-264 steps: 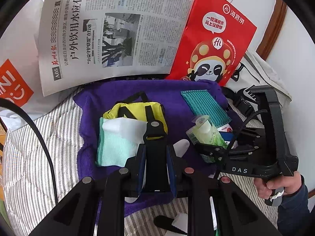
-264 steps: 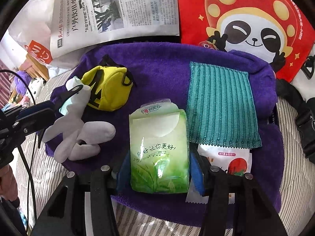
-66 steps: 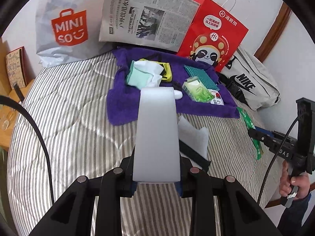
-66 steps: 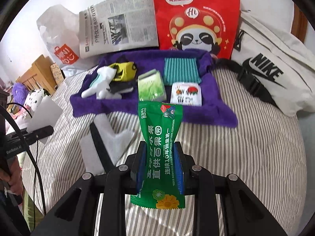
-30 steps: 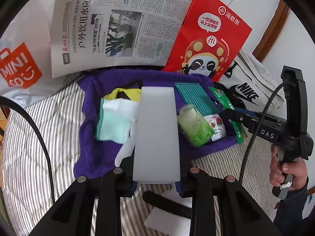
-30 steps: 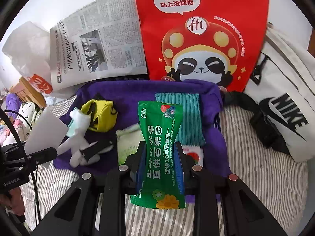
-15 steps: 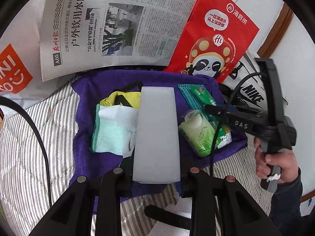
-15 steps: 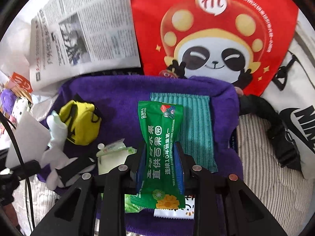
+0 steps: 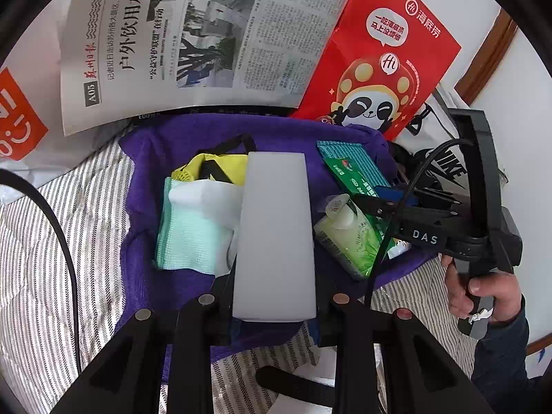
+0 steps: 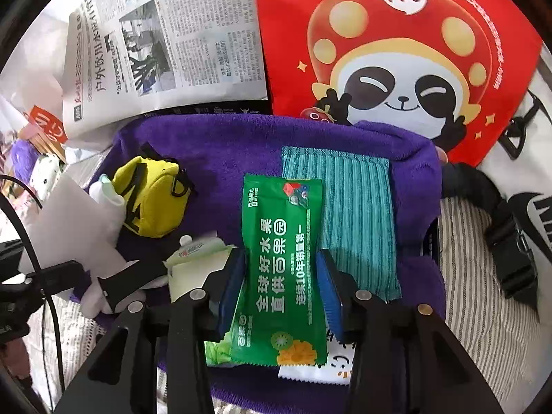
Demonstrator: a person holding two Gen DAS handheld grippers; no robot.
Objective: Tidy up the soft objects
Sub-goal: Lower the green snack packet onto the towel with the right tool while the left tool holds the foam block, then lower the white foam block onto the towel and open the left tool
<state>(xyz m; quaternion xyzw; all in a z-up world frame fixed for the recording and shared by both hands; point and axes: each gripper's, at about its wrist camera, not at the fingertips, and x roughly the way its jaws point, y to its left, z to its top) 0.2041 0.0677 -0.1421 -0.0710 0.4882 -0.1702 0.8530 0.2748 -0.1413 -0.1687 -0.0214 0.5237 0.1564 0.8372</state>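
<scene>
My left gripper (image 9: pixel 274 296) is shut on a white foam block (image 9: pixel 274 238) that stands up over the purple towel (image 9: pixel 155 158). On the towel lie a yellow pouch (image 9: pixel 220 165), a mint cloth (image 9: pixel 189 238), a teal cloth (image 10: pixel 355 214) and a pale green tissue pack (image 9: pixel 348 241). My right gripper (image 10: pixel 280 258) hangs low over the towel with its jaws opening. The green snack packet (image 10: pixel 283 269) lies flat between the blue pads (image 10: pixel 234 286), partly on the teal cloth and the tissue pack, no longer pinched.
A newspaper (image 9: pixel 207 41) and a red panda bag (image 9: pixel 390 69) stand behind the towel. A white Nike bag (image 10: pixel 517 189) lies to the right. The towel rests on a striped bed (image 9: pixel 51 276). White foam pieces with a black strap (image 9: pixel 303 383) lie near me.
The right gripper came down close over the towel, and its jaws have spread. The green packet went from squeezed to flat. The left gripper drew slightly nearer, still holding the foam block.
</scene>
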